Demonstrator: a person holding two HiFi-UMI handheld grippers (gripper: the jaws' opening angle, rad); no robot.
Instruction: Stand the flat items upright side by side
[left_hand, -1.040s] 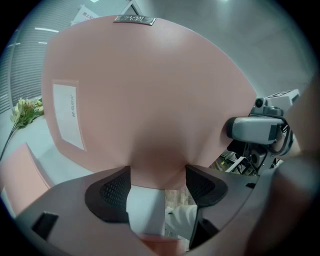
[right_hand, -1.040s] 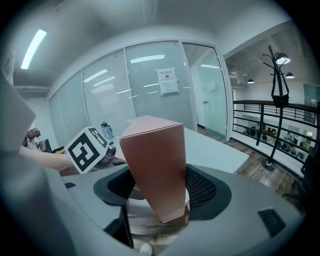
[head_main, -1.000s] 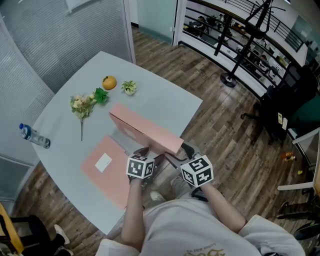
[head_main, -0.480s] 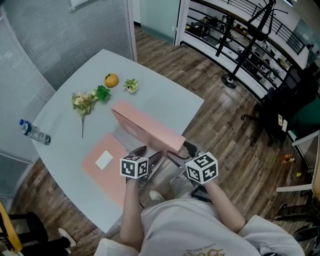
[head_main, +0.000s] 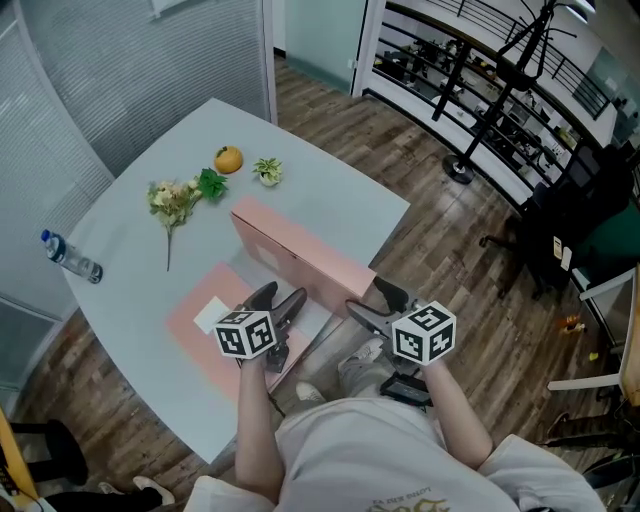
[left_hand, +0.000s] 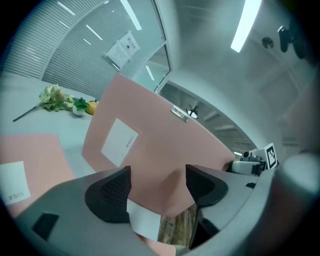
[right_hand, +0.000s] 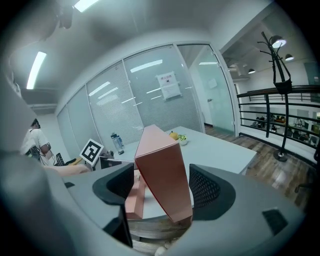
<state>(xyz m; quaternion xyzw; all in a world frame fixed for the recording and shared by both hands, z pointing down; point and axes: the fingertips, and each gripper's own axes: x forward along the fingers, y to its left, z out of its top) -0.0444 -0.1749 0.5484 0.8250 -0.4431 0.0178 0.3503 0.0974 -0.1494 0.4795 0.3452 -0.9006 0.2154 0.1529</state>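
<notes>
Slim pink rectangular box (head_main: 300, 262) stands on edge

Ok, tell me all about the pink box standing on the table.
The upright pink box is a slim carton that looks like matte card, with a white label on one broad face. It stands on a long edge on the table, beside a flat-lying pink box. Its near end sits between the right gripper's parted jaws.
</notes>
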